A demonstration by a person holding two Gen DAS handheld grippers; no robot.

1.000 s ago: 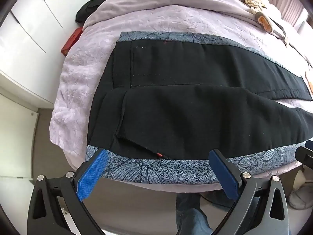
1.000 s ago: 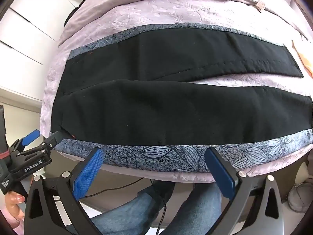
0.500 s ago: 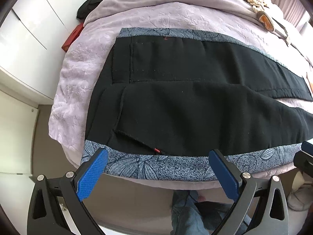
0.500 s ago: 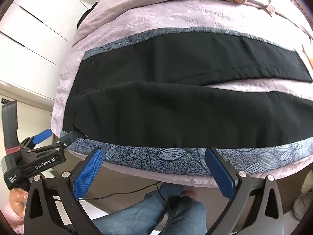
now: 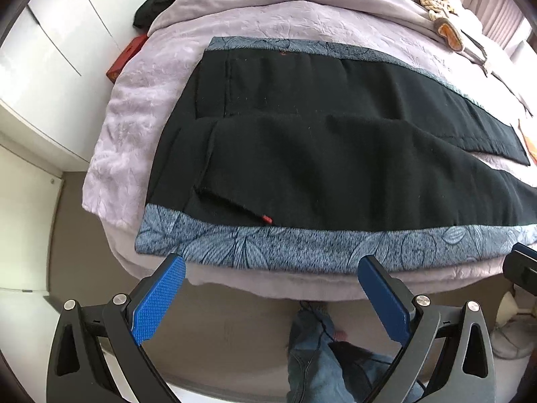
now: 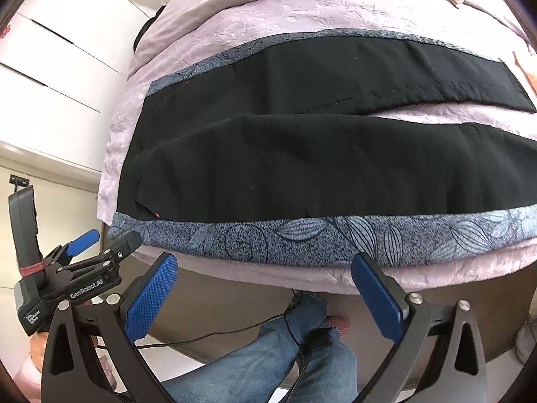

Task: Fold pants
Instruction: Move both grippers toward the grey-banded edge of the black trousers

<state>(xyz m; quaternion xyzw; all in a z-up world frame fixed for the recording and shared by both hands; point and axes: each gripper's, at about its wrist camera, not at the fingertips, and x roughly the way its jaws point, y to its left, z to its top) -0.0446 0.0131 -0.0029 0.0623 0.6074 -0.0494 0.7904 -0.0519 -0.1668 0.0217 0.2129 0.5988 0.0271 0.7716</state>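
Note:
Black pants with grey-blue leaf-print side stripes lie flat on a lilac bed, waist at the left, legs running right and spread apart. They also show in the right wrist view. My left gripper is open and empty, held off the bed's near edge just short of the near stripe by the waist. My right gripper is open and empty, off the near edge further along the near leg. The left gripper also shows at the lower left of the right wrist view.
The lilac bedspread hangs over the near edge. White wardrobe doors stand at the left. A dark garment and a red box lie by the bed's far left corner. Gloves lie at the far right. The person's jeans-clad legs are below.
Both grippers have pulled back and up from the bed's near edge; the pants now sit further from the fingertips. Both stay open. The pants have not moved.

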